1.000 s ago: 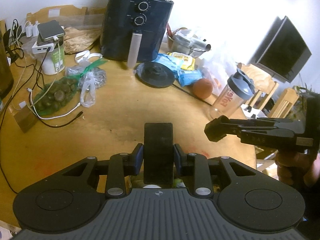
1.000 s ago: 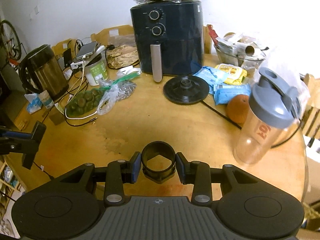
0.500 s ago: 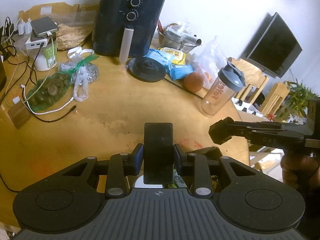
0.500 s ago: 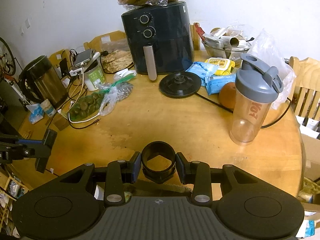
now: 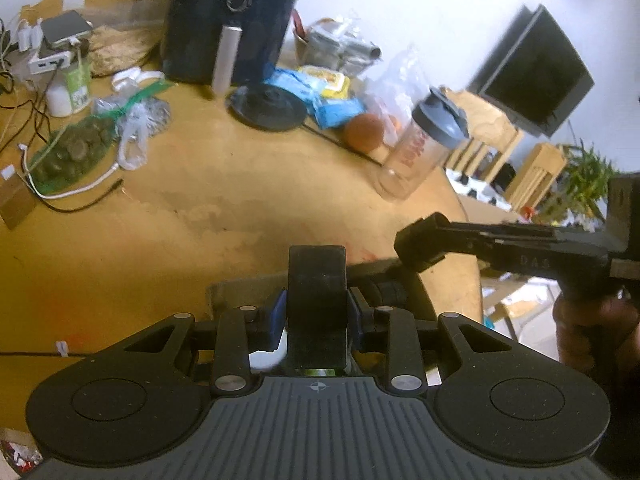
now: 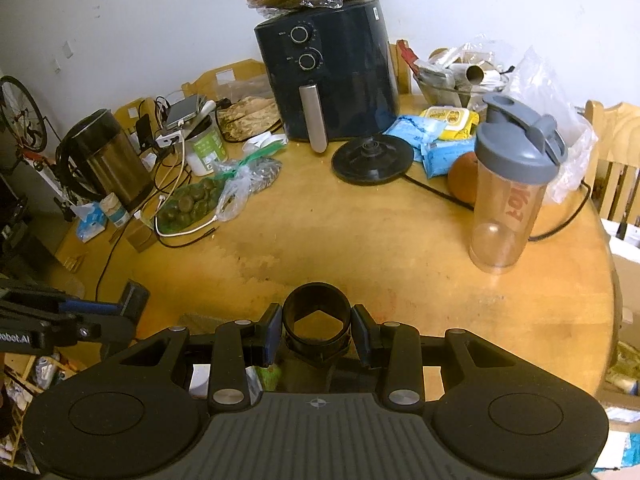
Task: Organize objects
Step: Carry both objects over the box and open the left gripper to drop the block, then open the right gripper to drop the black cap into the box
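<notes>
My left gripper (image 5: 317, 316) is shut on a flat black rectangular block (image 5: 317, 292), held above the near edge of the round wooden table (image 5: 224, 216). My right gripper (image 6: 317, 330) is shut on a black ring-shaped part with a hexagonal hole (image 6: 316, 318), also above the table's near edge. The right gripper shows side-on in the left wrist view (image 5: 420, 246), to the right of the block. The left gripper shows in the right wrist view (image 6: 132, 304) at the lower left. A dark box or bag edge (image 5: 372, 276) lies just under both.
On the table stand a black air fryer (image 6: 332, 76), a kettle base (image 6: 372, 160), a clear shaker bottle with grey lid (image 6: 512, 188), an orange (image 6: 462, 178), blue and yellow packets (image 6: 444, 136), bags of produce (image 6: 192, 204), cables and a steel kettle (image 6: 108, 160).
Both grippers have pulled back and risen from the table with their parts still held. The view has widened and the dark box edge has come into sight beneath them.
</notes>
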Demonstrator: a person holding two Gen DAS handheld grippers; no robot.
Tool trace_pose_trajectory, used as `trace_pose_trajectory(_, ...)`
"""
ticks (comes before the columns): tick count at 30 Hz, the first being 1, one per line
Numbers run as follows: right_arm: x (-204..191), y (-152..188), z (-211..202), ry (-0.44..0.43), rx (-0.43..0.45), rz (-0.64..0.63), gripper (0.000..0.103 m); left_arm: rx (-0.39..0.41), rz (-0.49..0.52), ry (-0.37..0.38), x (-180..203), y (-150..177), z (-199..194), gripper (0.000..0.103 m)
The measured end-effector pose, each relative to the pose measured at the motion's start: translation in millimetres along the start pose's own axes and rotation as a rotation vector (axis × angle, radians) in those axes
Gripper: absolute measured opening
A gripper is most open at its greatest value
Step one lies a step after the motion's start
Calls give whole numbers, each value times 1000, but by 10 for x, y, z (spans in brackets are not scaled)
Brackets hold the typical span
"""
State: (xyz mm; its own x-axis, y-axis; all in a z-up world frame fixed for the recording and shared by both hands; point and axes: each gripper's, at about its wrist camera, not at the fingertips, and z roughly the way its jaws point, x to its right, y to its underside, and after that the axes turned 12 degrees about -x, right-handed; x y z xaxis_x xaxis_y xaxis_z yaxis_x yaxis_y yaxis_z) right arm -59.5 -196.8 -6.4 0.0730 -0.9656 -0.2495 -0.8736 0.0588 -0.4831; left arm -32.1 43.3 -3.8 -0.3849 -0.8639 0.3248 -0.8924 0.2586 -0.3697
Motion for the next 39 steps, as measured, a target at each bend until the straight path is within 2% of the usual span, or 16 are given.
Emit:
trace_pose_trajectory(4,59,92,-14,-13,-17,5,40,-24,15,-9,105,71,76,32)
trace_pose_trajectory(8,97,137,-38,-26,-25,-1,40,-43,30,-57,209,126,118,45)
trace_pose_trajectory(14,104,134,-23,-48,-30,-17,40,-54,-2,-110,267,179,120,50)
trace_pose_trajectory(28,-69,-49,94,-104,-41,-111,40,-37,-121,-174,166,276,33,52)
trace_pose_trajectory(39,-196,-98,456,-91,-136,-185,40,-13,-180,-200,112,324,-45,52)
